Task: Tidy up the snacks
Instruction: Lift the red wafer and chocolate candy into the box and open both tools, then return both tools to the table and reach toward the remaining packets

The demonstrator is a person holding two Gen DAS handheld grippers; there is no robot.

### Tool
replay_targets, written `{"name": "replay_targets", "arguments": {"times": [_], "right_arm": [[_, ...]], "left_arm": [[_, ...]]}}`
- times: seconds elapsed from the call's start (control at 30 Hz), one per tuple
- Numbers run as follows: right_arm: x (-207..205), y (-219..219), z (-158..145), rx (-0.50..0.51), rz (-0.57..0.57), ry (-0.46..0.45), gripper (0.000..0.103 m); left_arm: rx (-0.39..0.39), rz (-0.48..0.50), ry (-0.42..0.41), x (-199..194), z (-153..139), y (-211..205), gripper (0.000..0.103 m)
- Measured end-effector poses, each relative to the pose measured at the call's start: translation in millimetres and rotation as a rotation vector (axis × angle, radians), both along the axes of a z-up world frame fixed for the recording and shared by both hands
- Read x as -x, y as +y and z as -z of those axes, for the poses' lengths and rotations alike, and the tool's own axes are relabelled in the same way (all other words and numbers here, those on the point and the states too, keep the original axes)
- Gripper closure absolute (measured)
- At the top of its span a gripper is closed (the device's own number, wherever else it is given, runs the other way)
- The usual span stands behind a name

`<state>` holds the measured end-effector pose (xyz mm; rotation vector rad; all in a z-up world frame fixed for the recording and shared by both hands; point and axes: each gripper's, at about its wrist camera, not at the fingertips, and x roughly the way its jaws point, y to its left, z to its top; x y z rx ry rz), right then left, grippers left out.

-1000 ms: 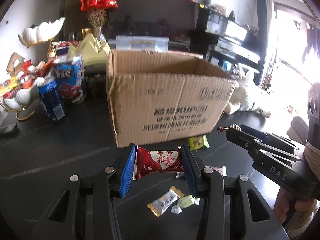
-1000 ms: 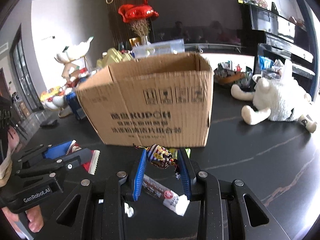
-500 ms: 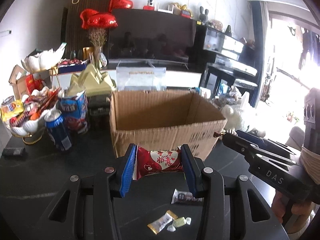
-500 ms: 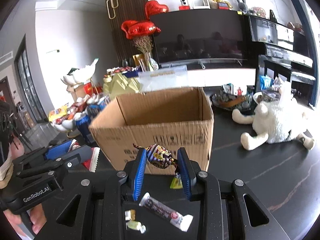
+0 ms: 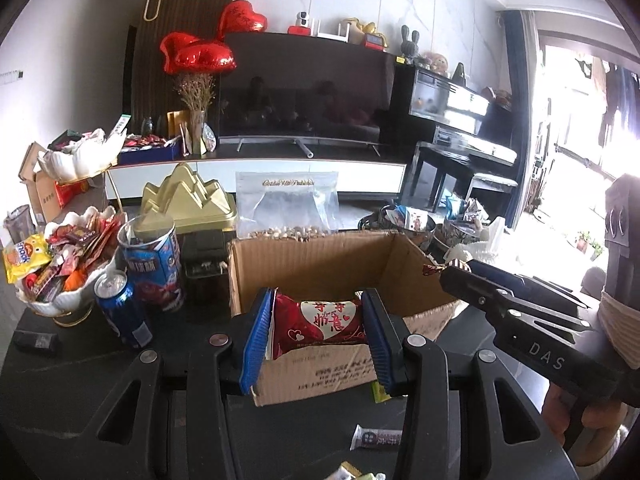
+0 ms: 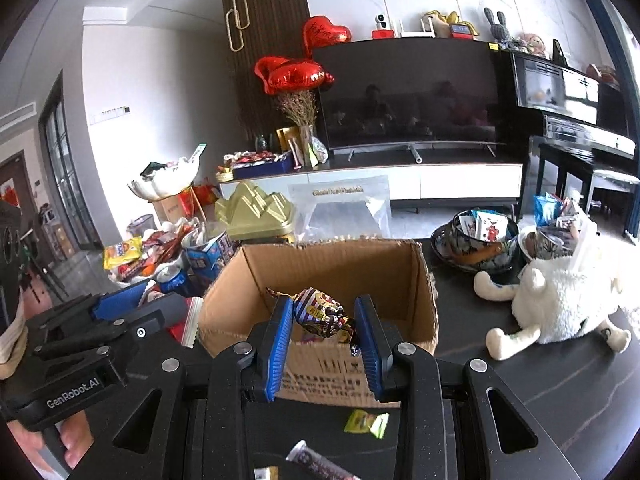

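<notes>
An open cardboard box (image 5: 320, 264) (image 6: 332, 264) stands on the dark table. My left gripper (image 5: 318, 324) is shut on a red snack packet (image 5: 318, 326) with a white heart, held over the box's near rim. My right gripper (image 6: 324, 320) is shut on a foil-wrapped candy (image 6: 322, 314), also held above the box's front edge. The right gripper shows in the left wrist view (image 5: 452, 270) at the box's right corner. The left gripper shows in the right wrist view (image 6: 120, 304) left of the box.
Loose sweets lie on the table before the box: a green candy (image 6: 366, 422) and a dark bar (image 5: 376, 438). A blue can (image 5: 122, 308), snack tube (image 5: 152, 264) and white snack dish (image 5: 60, 272) stand left. A plush toy (image 6: 560, 300) and bowls (image 6: 476, 240) sit right.
Both grippers have risen with their snacks, from table level in front of the box up to above its front rim, so the box's inside now shows.
</notes>
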<state>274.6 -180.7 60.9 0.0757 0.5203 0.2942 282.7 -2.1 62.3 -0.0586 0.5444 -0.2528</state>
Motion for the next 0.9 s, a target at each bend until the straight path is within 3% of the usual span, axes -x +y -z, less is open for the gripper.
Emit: {"name": "replay_targets", "arguments": {"times": [0.57,0.63,0.7,0.9], "right_arm": [[-50.9,10.1,12.4,0.034,-0.012,0.037,0.068],[-55.3,11.8,14.0,0.054,0.002,0.040,0.062],[-55.2,11.6,14.8,0.062,0.017,0.039,0.053],[-37.0,11.1,14.3,0.071,0.011,0.022,0.052]], "left_arm": [[-0.008,-0.028,0.038,-59.2,11.9,2.6,0.057],[-0.015,-0.045,0.042,-63.4,13.9,4.0,0.048],[-0.026,-0.056,0.038,-61.9,14.6,4.7,0.045],[-0.063,-0.060,-0.001,-35.4,10.0,3.5,0.043]]}}
